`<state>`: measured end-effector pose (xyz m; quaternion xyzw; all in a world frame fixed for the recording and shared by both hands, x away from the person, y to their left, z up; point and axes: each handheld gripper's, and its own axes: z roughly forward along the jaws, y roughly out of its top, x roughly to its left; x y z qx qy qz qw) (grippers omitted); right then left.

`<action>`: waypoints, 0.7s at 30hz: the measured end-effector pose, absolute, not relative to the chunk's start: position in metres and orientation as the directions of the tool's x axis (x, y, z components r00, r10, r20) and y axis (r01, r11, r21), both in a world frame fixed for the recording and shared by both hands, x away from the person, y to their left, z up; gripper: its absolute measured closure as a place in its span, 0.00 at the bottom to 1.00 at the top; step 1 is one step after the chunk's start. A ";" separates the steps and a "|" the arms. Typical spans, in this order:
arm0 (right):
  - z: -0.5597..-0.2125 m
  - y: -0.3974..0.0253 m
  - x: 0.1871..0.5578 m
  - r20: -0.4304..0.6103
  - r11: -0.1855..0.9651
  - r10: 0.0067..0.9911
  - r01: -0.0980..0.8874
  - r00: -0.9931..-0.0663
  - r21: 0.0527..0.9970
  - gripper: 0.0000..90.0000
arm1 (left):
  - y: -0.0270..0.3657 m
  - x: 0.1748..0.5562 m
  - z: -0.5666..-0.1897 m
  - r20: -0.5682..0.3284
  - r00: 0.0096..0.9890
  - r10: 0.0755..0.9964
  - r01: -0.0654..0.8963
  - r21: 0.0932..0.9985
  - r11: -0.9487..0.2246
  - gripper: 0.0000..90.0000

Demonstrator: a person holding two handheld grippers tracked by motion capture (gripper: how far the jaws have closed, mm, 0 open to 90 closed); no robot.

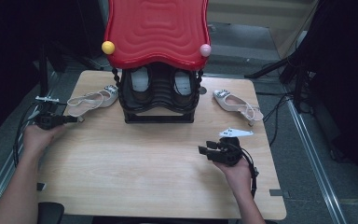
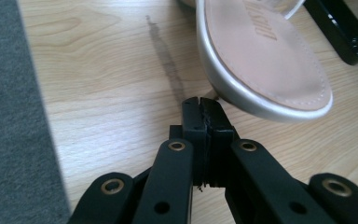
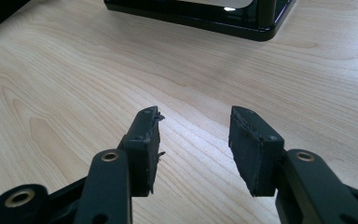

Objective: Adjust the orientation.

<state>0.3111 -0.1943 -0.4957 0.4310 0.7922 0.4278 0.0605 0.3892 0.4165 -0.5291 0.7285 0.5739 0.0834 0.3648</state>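
Note:
A pale silver slingback shoe (image 1: 93,100) lies on the wooden table (image 1: 144,163) left of a black shoe rack (image 1: 158,116). Its mate (image 1: 237,103) lies to the rack's right. My left gripper (image 1: 78,119) is at the table's left edge, beside the left shoe's heel end. In the left gripper view that gripper (image 2: 200,103) is shut, its tips just short of the shoe's silver rim (image 2: 265,51), with nothing seen between them. My right gripper (image 1: 203,150) hovers right of centre. It stands open (image 3: 193,126) over bare wood, facing the rack's base (image 3: 200,11).
The rack carries a wavy red top (image 1: 156,32) with a yellow ball (image 1: 107,47) and a pink ball (image 1: 205,50) at its corners, and another pair of shoes (image 1: 142,84) sits inside it. Grey floor (image 2: 9,116) drops off left of the table. Cables and dark stands (image 1: 298,74) are at the right.

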 end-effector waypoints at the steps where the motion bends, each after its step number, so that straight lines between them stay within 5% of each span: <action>1: -0.496 -0.194 0.311 0.272 0.266 0.734 0.631 -0.623 0.729 0.60 | 0.415 0.388 -0.528 -0.308 0.323 0.895 0.776 0.627 -0.064 1.00; 21: -0.495 -0.184 0.318 0.260 0.290 0.721 0.620 -0.642 0.729 0.60 | 0.364 0.383 -0.519 -0.355 0.256 0.899 0.811 0.585 0.000 0.91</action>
